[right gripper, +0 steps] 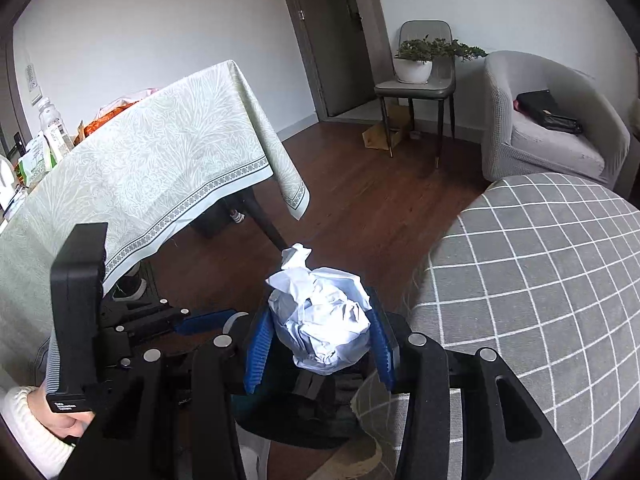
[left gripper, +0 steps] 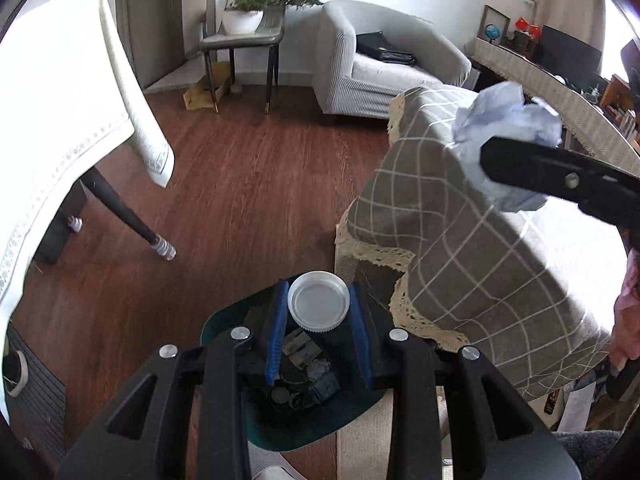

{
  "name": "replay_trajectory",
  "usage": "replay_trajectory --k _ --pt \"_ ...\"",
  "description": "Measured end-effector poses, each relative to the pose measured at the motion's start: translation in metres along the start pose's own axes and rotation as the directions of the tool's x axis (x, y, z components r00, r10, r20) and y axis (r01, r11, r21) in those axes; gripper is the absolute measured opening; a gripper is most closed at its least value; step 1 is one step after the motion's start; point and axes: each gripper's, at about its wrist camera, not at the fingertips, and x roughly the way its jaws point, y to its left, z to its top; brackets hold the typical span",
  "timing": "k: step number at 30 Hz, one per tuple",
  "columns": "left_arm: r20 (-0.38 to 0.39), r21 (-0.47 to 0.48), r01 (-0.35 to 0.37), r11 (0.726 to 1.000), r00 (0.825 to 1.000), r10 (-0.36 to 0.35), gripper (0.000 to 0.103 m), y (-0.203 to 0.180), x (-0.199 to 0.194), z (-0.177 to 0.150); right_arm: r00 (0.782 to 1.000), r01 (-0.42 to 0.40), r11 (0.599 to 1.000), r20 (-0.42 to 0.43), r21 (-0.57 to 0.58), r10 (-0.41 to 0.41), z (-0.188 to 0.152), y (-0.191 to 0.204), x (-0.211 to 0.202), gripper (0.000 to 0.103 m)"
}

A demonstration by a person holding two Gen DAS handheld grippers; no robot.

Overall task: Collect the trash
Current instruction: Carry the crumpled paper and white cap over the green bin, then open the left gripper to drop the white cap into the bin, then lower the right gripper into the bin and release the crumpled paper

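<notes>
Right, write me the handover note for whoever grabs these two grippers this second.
Left gripper: shut on a white plastic lid, held directly above the dark bin on the floor.
Right gripper: shut on a crumpled paper ball, also above the bin, beside the checked sofa cover.
Done: both pieces are picked up and carried to the bin, which already holds other rubbish.
Left: open each set of jaws so lid and paper drop in, probably lid first since it sits centred over the opening. Then check the room for more; none shows on the wooden floor in these views.
</notes>
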Motion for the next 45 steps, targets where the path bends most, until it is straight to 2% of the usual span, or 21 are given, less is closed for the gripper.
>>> replay_trajectory --k 9,14,27,29,32,34,38,40,45 --pt "-0.132 -0.041 0.0 0.999 0.991 -0.005 0.033 0.03 0.041 -0.022 0.997 -0.033 0.999 -0.075 -0.029 0.031 -0.003 0.02 0.038 0.045" --pt "-0.22 -0.068 -0.005 0.998 0.976 -0.01 0.033 0.048 0.064 -0.041 0.991 -0.031 0.999 -0.129 -0.043 0.025 -0.009 0.026 0.057 0.045" --pt "-0.352 -0.092 -0.001 0.996 0.936 -0.032 0.033 0.074 0.091 -0.078 0.969 -0.03 0.998 -0.246 -0.055 0.016 -0.02 0.038 0.105 0.045" --pt "-0.38 -0.084 -0.002 0.996 0.925 -0.03 0.036 0.075 0.095 -0.086 0.966 -0.029 0.998 -0.26 -0.059 0.012 -0.022 0.039 0.111 0.045" --pt "-0.399 -0.075 -0.003 0.997 0.917 -0.028 0.043 0.079 0.099 -0.095 0.958 -0.024 0.998 -0.285 -0.064 0.005 -0.024 0.041 0.121 0.045" --pt "-0.401 -0.076 -0.004 0.997 0.916 -0.027 0.052 0.083 0.101 -0.097 0.953 -0.021 0.998 -0.302 -0.067 0.0 -0.026 0.041 0.127 0.045" --pt "-0.388 -0.088 -0.007 0.996 0.921 -0.027 0.056 0.089 0.097 -0.097 0.941 -0.011 0.997 -0.339 -0.072 -0.014 -0.033 0.041 0.14 0.045" --pt "-0.368 -0.09 -0.004 0.996 0.93 -0.03 0.061 0.092 0.09 -0.094 0.934 -0.007 0.997 -0.356 -0.074 -0.02 -0.037 0.042 0.145 0.045" --pt "-0.318 -0.093 0.004 0.996 0.948 -0.033 0.065 0.095 0.076 -0.086 0.913 0.0 0.996 -0.407 -0.084 -0.035 -0.049 0.045 0.165 0.045"
